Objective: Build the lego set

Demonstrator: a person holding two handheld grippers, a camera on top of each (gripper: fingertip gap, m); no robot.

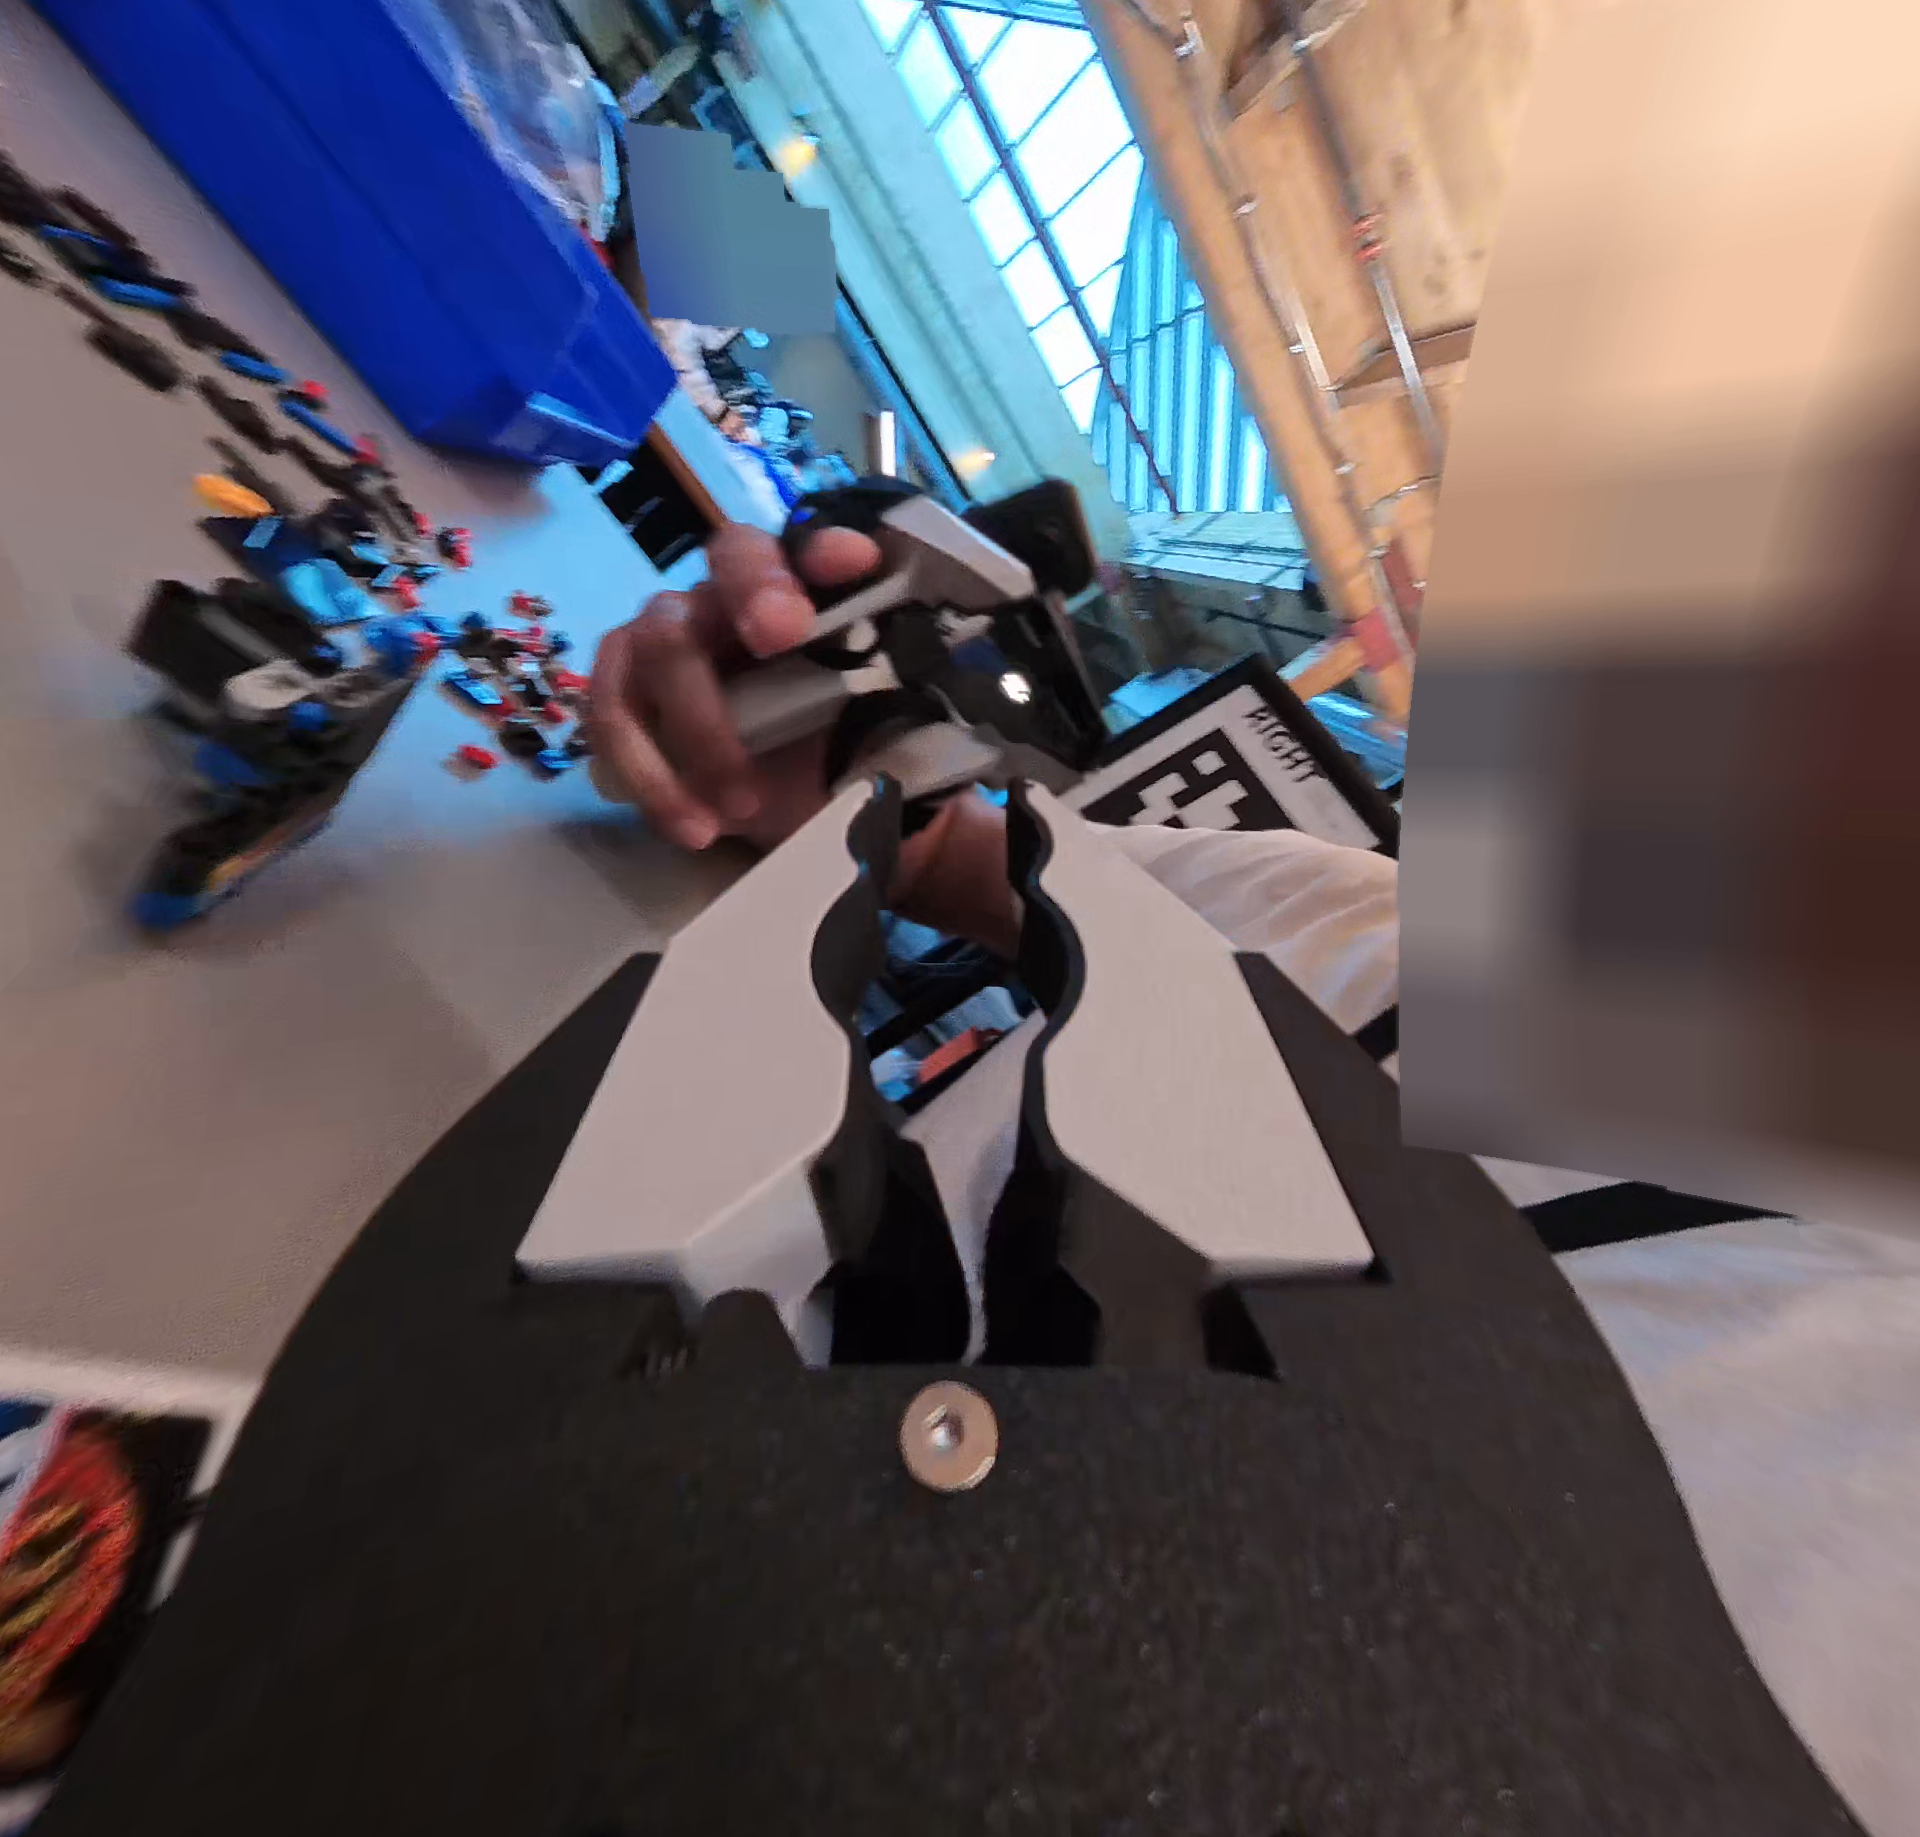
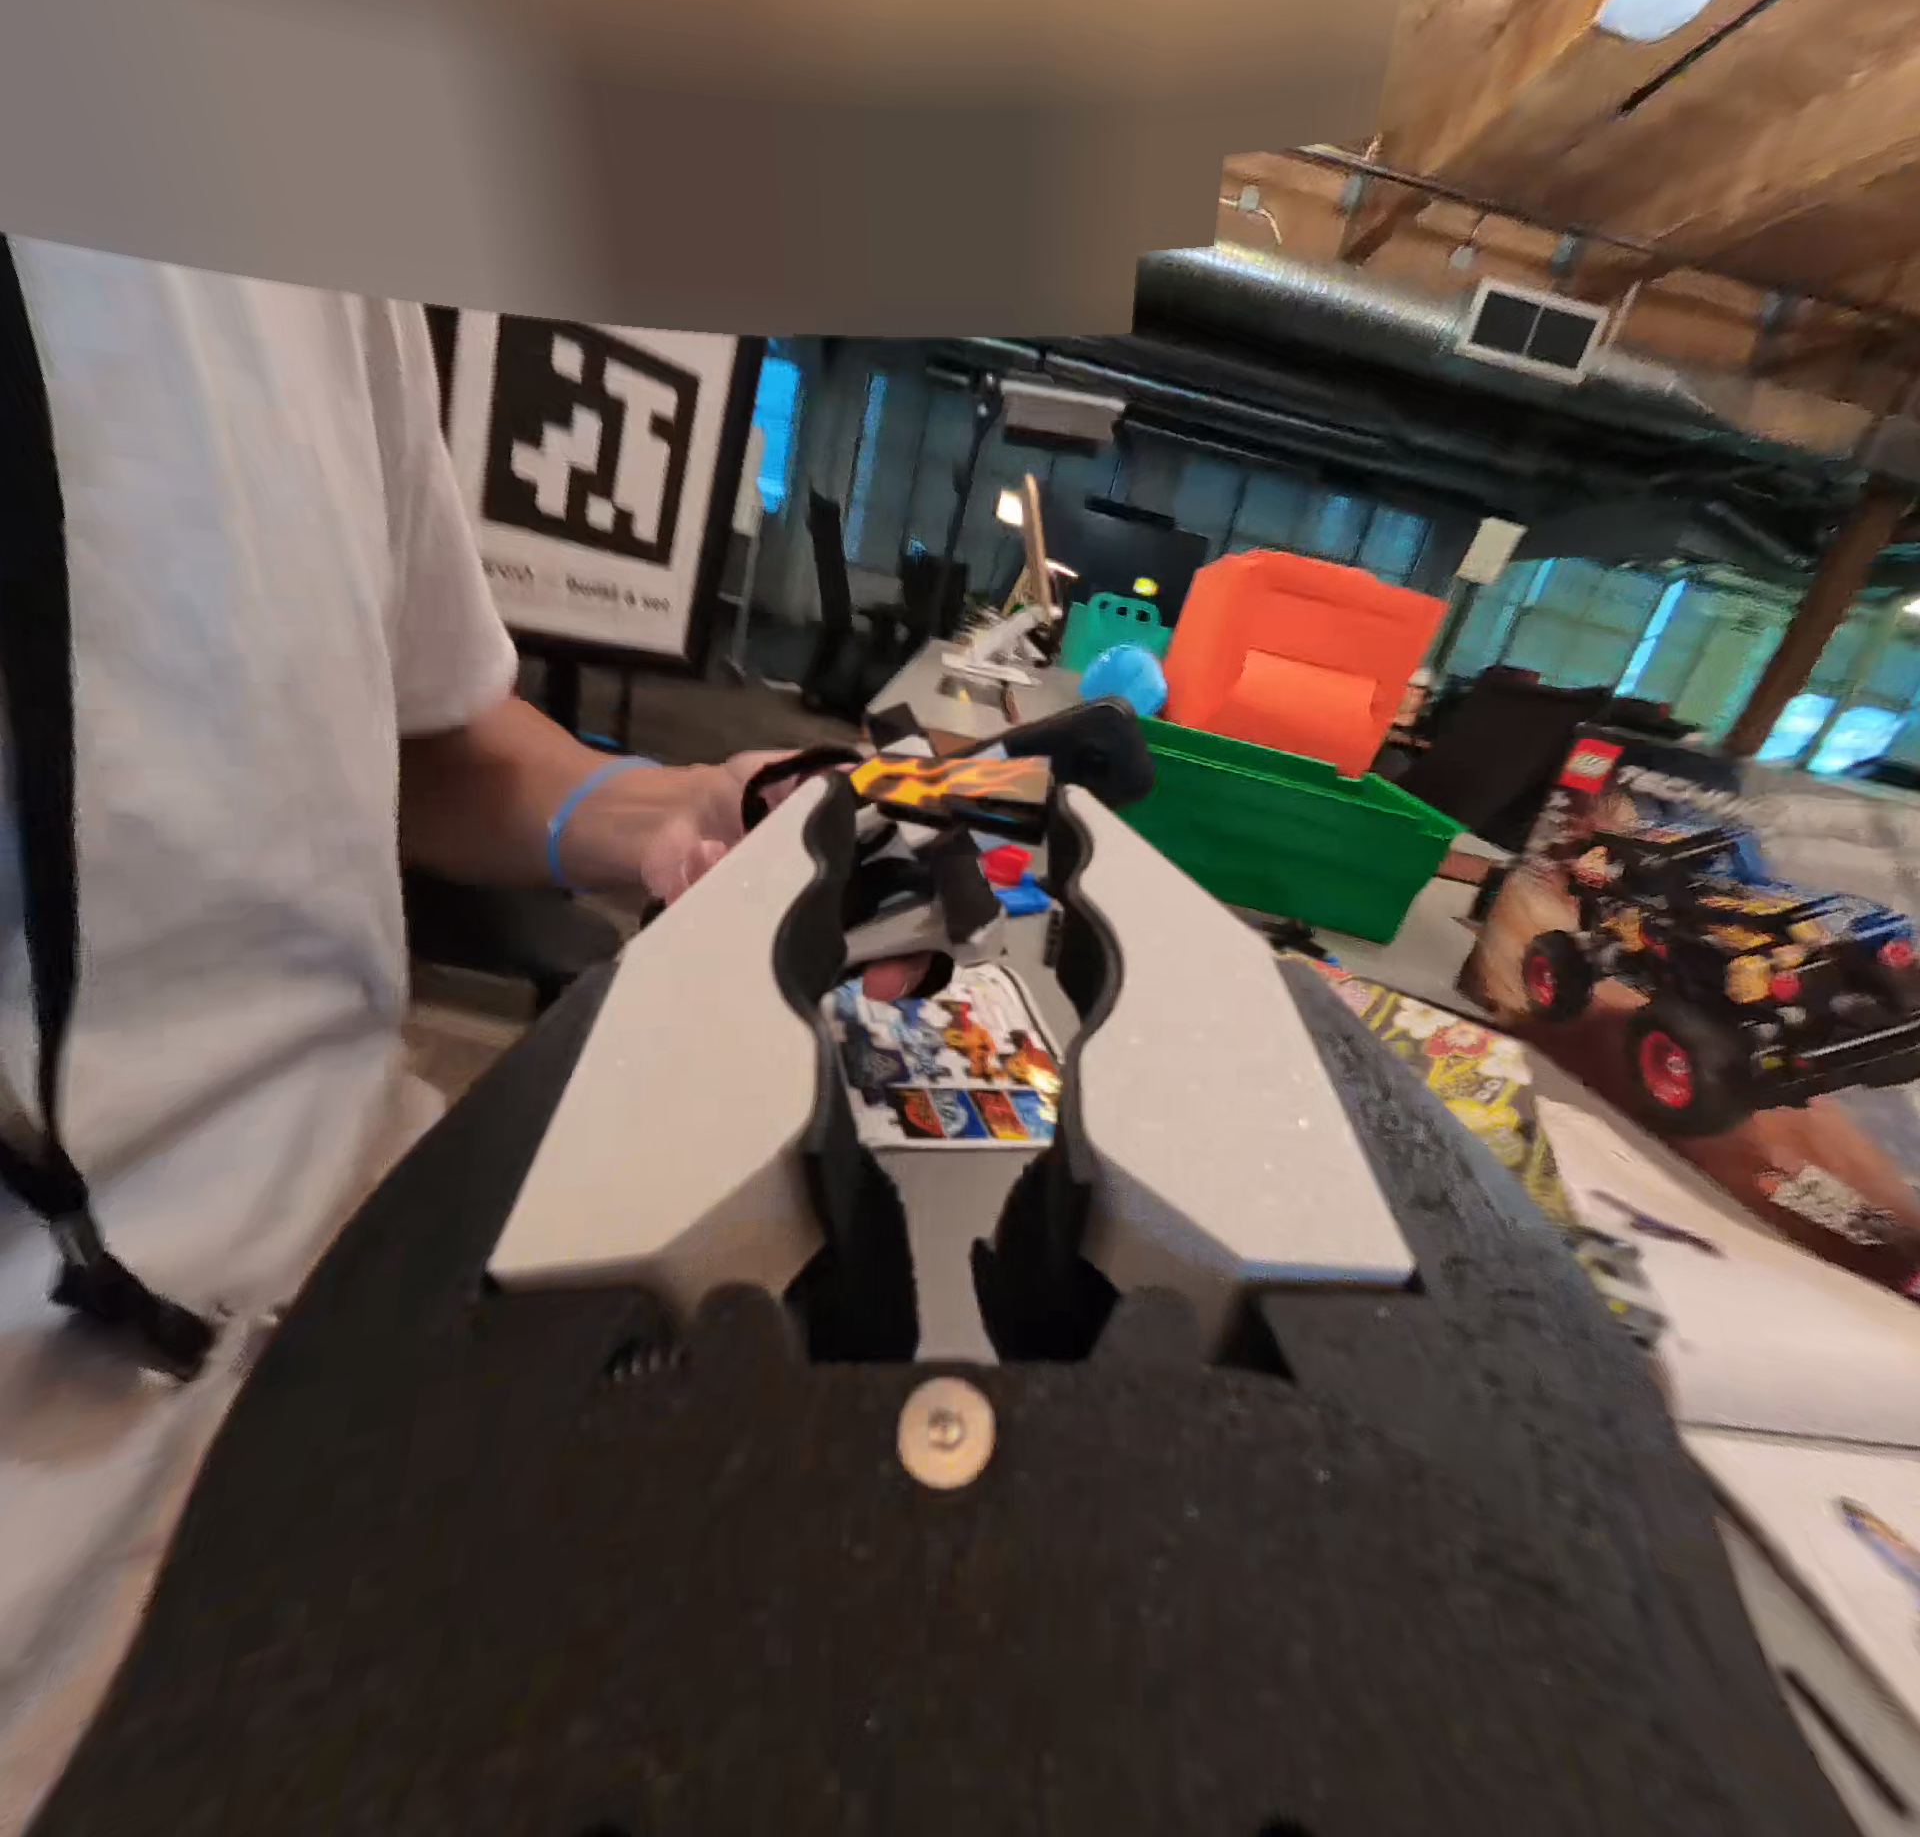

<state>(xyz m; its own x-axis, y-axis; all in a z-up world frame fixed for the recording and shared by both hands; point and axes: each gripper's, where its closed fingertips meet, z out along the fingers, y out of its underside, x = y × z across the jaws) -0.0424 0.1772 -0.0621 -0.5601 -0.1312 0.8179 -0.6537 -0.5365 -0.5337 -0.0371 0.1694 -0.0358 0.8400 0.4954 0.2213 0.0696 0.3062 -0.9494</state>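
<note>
Here, flame-printed lego piece spanning right gripper fingertips, clamped.

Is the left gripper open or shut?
Open. On the left gripper, the fingers stand apart, nothing between them; the right gripper pinches a flame piece.

tools 2 | green bin 1 | blue bin 1 | set box 1

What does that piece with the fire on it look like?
The flame piece is a long, flat black plastic strip with orange and yellow flames on its top face and a bit of blue along its lower edge. It lies level across the tips of the right tool, lifted above the sticker sheet.
</note>
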